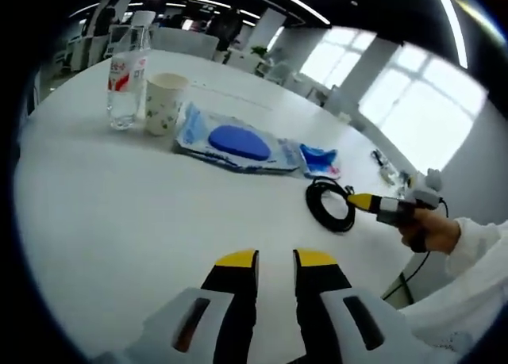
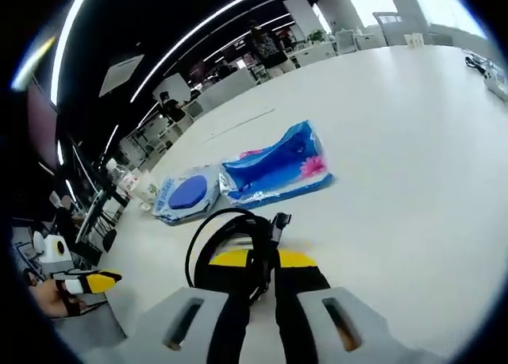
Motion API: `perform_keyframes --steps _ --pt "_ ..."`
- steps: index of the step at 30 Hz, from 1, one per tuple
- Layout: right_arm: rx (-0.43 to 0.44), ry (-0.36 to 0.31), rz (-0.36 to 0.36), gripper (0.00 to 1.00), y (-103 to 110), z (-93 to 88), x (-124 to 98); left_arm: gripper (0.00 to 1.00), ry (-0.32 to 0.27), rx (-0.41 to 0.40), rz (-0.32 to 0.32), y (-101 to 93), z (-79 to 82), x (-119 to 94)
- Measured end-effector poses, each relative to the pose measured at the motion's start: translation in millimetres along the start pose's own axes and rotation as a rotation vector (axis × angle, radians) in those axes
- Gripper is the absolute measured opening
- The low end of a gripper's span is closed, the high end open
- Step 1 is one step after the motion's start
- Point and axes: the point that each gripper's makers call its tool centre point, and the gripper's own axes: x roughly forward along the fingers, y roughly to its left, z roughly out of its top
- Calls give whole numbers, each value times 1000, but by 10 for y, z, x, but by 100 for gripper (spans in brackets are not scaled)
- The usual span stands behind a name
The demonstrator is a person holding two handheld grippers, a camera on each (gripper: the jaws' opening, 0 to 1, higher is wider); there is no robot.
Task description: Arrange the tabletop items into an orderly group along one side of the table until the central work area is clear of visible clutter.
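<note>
1. Gripping the coiled black cable (image 2: 230, 249) on the white table (image 2: 397, 142), right gripper (image 2: 262, 258) jaws closing on the coil's near edge, seemingly pinched.
2. Holding the left gripper (image 1: 275, 258) idle above bare tabletop, jaws slightly parted, grasping nothing.
3. Sitting already grouped at the far side: water bottle (image 1: 127, 78), paper cup (image 1: 164, 102), blue wipes pack (image 1: 238, 142).
4. Judging the step as gathering the cable; next, carrying it beside the blue tissue packet (image 2: 278, 167) without uncoiling.
</note>
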Motion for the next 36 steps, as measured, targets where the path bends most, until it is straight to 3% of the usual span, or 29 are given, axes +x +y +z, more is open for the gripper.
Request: perform_keyframes --steps 2,9,24,28,31,33,36 --pt "-23 21 -12 6 -49 -76 46 12 -1 -1 8 8 -29 -14" --pt "-72 15 -18 7 -80 -43 27 12 -10 -34 15 6 -81 -40" --pt "-56 -21 -38 8 -81 -66 64 13 -69 -99 21 21 -6 -84" --pt "-56 -20 -35 8 -81 -63 86 13 -120 -115 6 -26 70 -165" --pt "-55 -27 -24 9 -91 -60 88 15 -125 -119 1 -30 90 -230" --pt "-57 -59 0 14 -63 -67 89 16 -130 -112 15 -11 103 -273" --pt "-126 -138 2 41 -22 51 38 24 -148 -104 36 19 149 -340"
